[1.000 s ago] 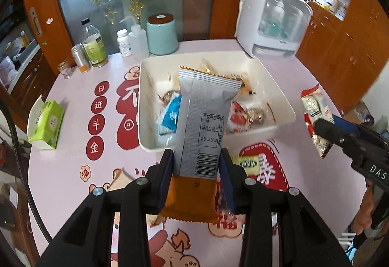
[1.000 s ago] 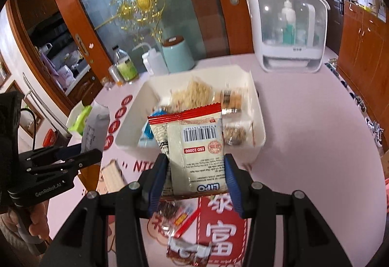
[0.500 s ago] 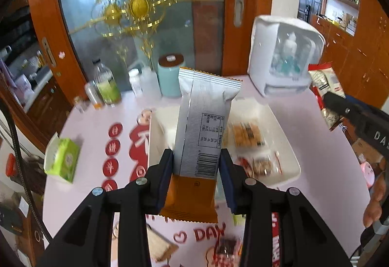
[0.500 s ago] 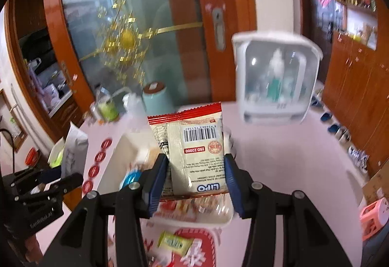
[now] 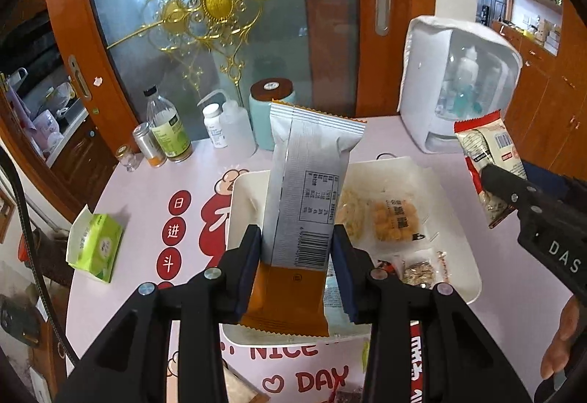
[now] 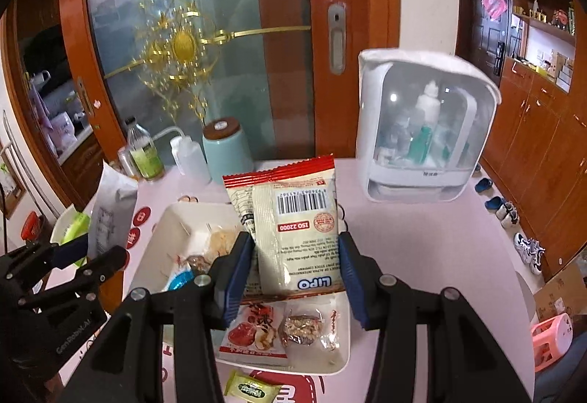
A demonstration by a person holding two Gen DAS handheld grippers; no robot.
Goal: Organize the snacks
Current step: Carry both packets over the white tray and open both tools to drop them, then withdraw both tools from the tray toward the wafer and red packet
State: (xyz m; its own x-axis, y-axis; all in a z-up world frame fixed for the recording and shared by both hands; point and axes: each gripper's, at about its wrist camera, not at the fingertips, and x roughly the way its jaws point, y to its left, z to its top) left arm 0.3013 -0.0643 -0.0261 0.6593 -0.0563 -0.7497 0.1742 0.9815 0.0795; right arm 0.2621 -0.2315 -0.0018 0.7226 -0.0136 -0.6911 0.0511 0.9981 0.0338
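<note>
Left gripper pinching orange-and-silver snack packet between blue pads, packet standing upright above white tray; tray sitting on pink table, holding small wrapped snacks; right gripper entering from right edge, gripping red-and-white packet; green tissue pack lying at left; bottles and teal canister standing behind tray.

My left fingers wear blue pads beside a silver-and-orange wrapper; my red-edged cream packet hangs over the white bin on the pink counter.
</note>
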